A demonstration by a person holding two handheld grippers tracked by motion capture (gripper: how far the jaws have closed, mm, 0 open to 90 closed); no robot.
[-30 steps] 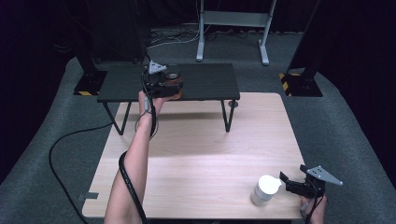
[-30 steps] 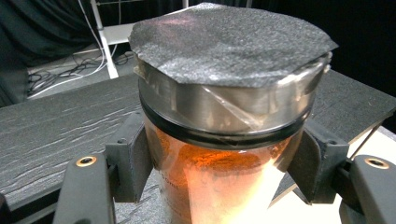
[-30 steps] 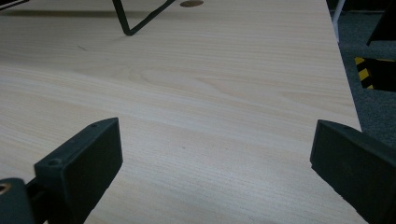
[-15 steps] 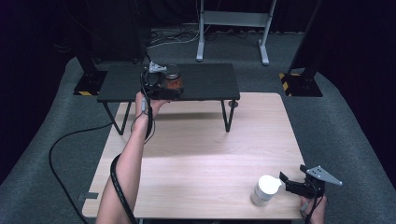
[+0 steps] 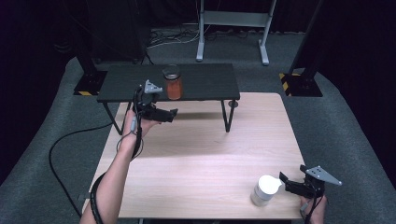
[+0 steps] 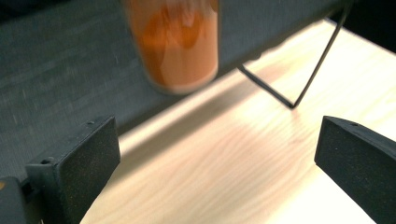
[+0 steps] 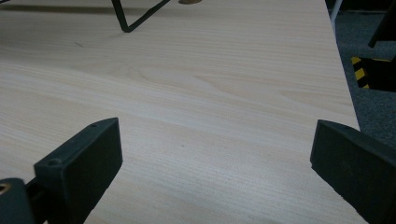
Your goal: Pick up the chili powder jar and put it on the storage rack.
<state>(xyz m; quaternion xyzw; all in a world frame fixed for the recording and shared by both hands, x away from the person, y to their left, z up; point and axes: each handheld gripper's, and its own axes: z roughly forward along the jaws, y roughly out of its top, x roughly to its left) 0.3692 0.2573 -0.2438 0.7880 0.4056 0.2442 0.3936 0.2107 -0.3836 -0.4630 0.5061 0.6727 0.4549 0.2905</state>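
A glass jar [image 5: 173, 86] with orange contents stands upright on the low black shelf [image 5: 205, 81] near its front edge. In the left gripper view the jar [image 6: 177, 42] looms just ahead, blurred. My left gripper [image 5: 173, 113] hovers over the wooden table in front of the shelf, a little short of the jar. Its jaws have just been opening and nothing lies between them [image 6: 217, 154]. My right gripper [image 5: 283, 183] rests open at the table's front right corner, its tips pointing at a white lidded container [image 5: 264, 190] beside it. Bare wood shows between its jaws [image 7: 215, 158].
The shelf stands on thin black wire legs [image 5: 226, 114] at the far side of the wooden table [image 5: 201, 158]. A black cable [image 5: 70, 140] trails from the left gripper over the grey floor. Metal stand bases sit behind the shelf.
The left gripper let go of the jar and drew back off the shelf toward the person. The jar stays on the shelf. The right gripper has kept still.
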